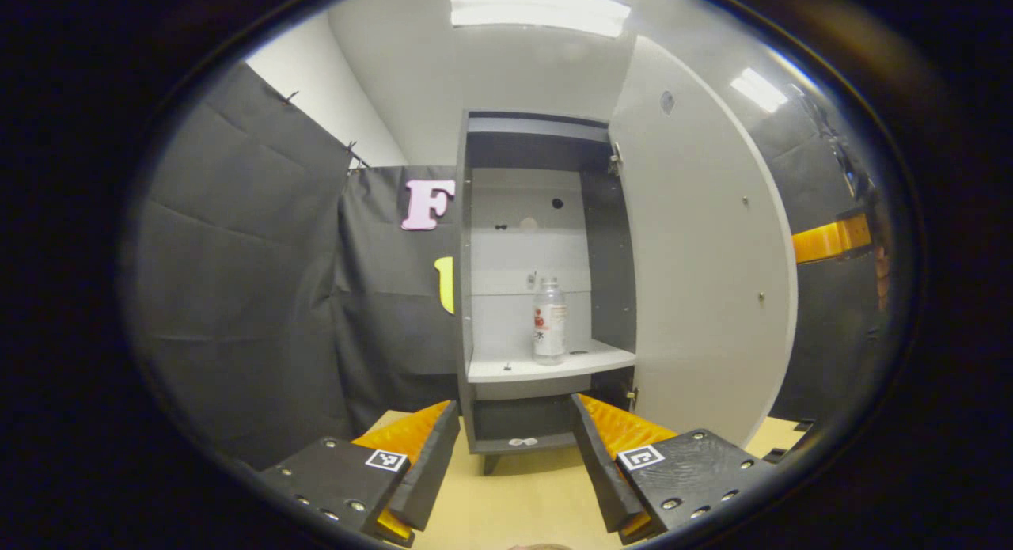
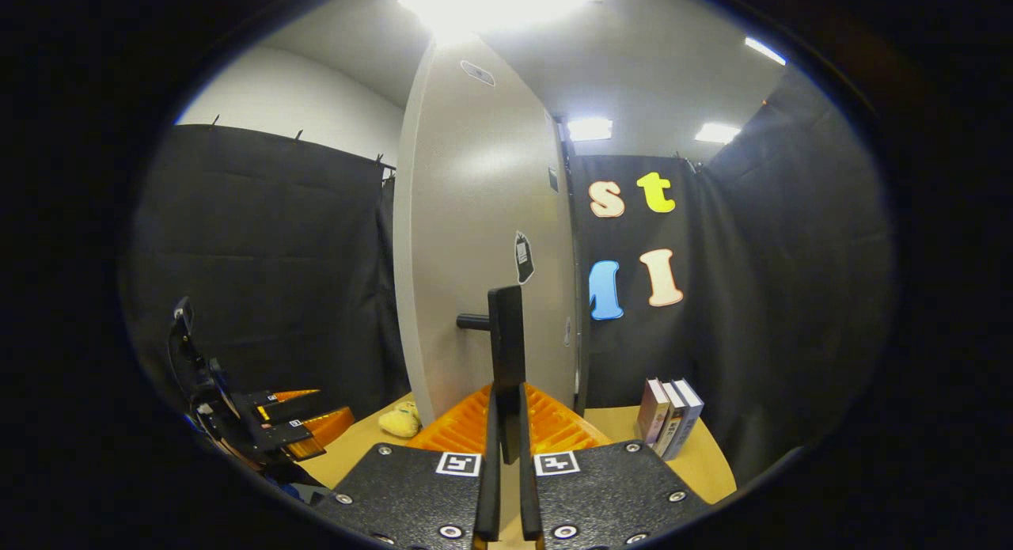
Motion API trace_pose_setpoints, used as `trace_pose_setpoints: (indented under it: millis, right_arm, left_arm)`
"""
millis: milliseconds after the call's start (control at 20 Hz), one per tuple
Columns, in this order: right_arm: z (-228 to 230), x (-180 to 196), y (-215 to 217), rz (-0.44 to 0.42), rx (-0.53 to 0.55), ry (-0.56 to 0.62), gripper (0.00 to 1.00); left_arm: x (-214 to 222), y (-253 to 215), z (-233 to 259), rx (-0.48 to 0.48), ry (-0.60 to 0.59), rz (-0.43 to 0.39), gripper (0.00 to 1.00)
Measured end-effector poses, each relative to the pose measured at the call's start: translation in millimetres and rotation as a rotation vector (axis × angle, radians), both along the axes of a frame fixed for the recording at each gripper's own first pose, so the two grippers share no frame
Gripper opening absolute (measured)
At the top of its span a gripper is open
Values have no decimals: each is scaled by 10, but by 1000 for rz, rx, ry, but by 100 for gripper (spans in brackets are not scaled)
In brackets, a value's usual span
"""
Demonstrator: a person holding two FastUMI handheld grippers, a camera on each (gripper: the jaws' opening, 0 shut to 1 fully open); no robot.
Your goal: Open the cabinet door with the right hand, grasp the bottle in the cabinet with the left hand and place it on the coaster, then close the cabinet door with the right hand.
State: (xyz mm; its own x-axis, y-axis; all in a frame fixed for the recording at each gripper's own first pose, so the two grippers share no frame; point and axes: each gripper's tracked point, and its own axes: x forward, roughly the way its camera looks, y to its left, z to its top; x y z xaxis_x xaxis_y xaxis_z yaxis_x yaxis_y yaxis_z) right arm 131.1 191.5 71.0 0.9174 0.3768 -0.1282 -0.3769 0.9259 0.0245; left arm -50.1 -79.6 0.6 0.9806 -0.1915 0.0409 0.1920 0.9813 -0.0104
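Door handle is clamped by R gripper; cabinet door swung wide. L gripper held w/ jaws apart, facing bottle on shelf

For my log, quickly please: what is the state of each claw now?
Left claw: open, holding nothing, pointing at the bottle in the cabinet.
Right claw: closed on the door handle, door open.

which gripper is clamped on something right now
The right gripper: both fingers press on the door handle. The left gripper hangs open, short of the bottle.
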Motion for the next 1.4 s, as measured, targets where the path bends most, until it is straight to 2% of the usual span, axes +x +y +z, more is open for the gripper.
trace_pose_setpoints:
  millis: [350,400,450,500,650,850,1000,1150,1400]
  right_arm:
    - [31,91,-218,-30,-13,-34,9]
    - [37,102,-235,-34,-10,-36,9]
    - [26,89,-218,-26,-2,-36,9]
    - [23,67,-163,-4,19,-29,9]
    - [36,11,-134,31,52,-28,7]
    - [-97,5,-344,0,3,-38,12]
    - [-134,11,-680,-121,-57,-66,96]
    - [-150,-62,-845,-225,-71,-90,98]
    - [-261,-108,-1055,-382,-49,-59,98]
  left_arm:
    - [175,-531,132,-34,2,-3,87]
    - [213,-579,156,-46,5,-1,86]
    - [264,-612,164,-54,10,0,80]
    - [322,-638,204,-58,12,5,81]
    - [558,-694,343,-44,-1,17,81]
    - [1037,-751,516,-33,-11,3,81]
    - [1440,-816,633,-43,-26,-24,80]
    - [1892,-909,651,-33,-23,-60,81]
    - [2746,-1108,511,-40,-4,-122,81]
